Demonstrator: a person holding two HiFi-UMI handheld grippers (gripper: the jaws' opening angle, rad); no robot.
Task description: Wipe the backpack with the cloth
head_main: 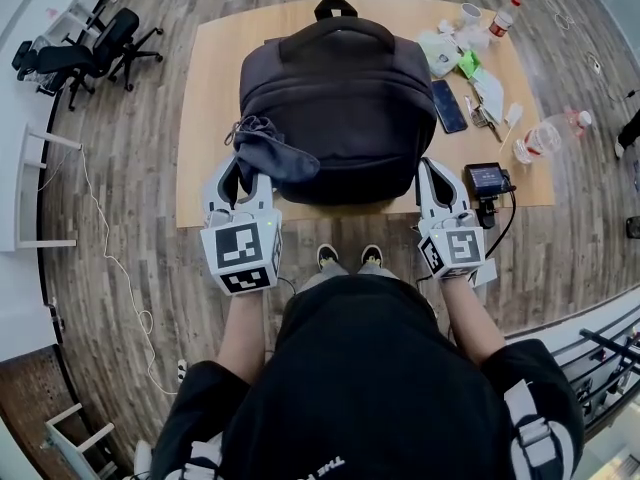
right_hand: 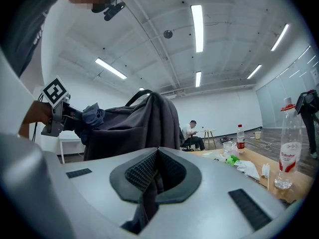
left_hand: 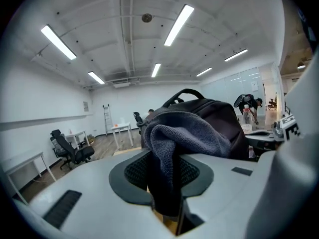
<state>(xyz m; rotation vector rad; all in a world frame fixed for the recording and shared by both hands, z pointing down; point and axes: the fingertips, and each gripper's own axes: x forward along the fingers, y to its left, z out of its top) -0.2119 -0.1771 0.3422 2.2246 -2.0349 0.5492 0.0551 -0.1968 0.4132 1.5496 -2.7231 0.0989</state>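
A dark backpack (head_main: 330,98) lies flat on the wooden table (head_main: 210,118), its handle at the far side. My left gripper (head_main: 248,168) is at the bag's near left corner, shut on a grey-blue cloth (head_main: 265,148) that rests bunched against the bag's side. In the left gripper view the cloth (left_hand: 184,131) hangs pinched between the jaws of the left gripper (left_hand: 167,168), with the backpack (left_hand: 219,113) right behind it. My right gripper (head_main: 430,168) is at the near right corner. In the right gripper view it (right_hand: 155,156) is shut on a fold of the backpack's dark fabric (right_hand: 129,123).
A phone (head_main: 449,106), a clear water bottle (head_main: 550,136), a red-capped bottle (head_main: 505,16), tissues and a green packet (head_main: 468,64) lie on the table's right side. A small screen device (head_main: 488,180) sits by the near right edge. Office chairs (head_main: 90,53) stand at far left.
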